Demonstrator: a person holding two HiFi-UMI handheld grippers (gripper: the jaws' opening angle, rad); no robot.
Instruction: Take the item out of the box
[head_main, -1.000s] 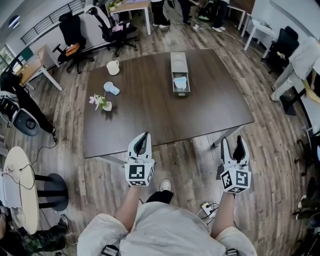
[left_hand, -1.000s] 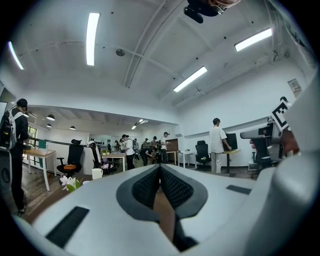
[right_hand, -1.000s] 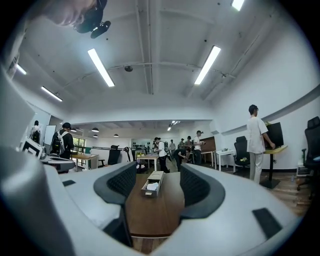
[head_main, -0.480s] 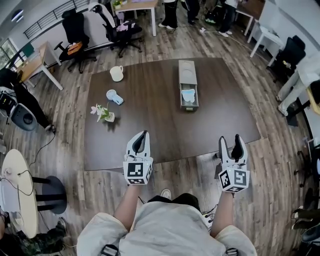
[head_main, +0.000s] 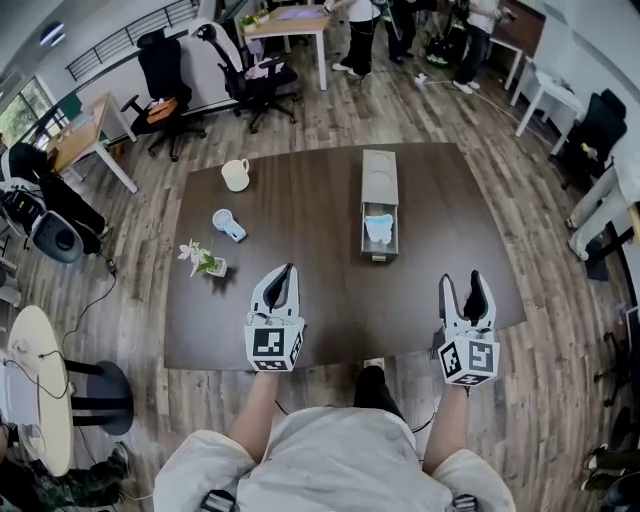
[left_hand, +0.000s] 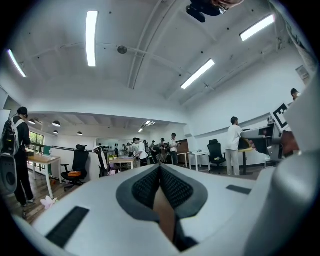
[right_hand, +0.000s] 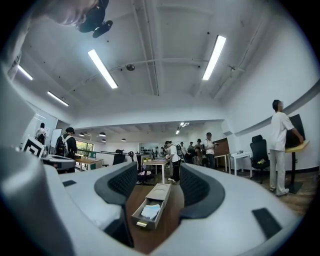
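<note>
A long grey box (head_main: 379, 204) lies on the dark brown table (head_main: 310, 320), its drawer pulled out toward me. In the drawer rests a pale blue-white item (head_main: 379, 228). My left gripper (head_main: 286, 270) hovers over the table's near part, left of the box, shut with nothing between its pads (left_hand: 160, 169). My right gripper (head_main: 464, 281) is open above the near right edge, well short of the box. In the right gripper view the box (right_hand: 159, 192) and the item (right_hand: 150, 210) appear between the open jaws of the right gripper (right_hand: 152, 176).
A white mug (head_main: 235, 174), a small blue-white hand fan (head_main: 228, 225) and a little flower pot (head_main: 206, 263) stand on the table's left half. Office chairs (head_main: 255, 75), desks and several people fill the room beyond the table.
I have stepped closer: the table and box have slid nearer in the head view, and both grippers now hang over the table's near edge. Neither gripper's state has changed.
</note>
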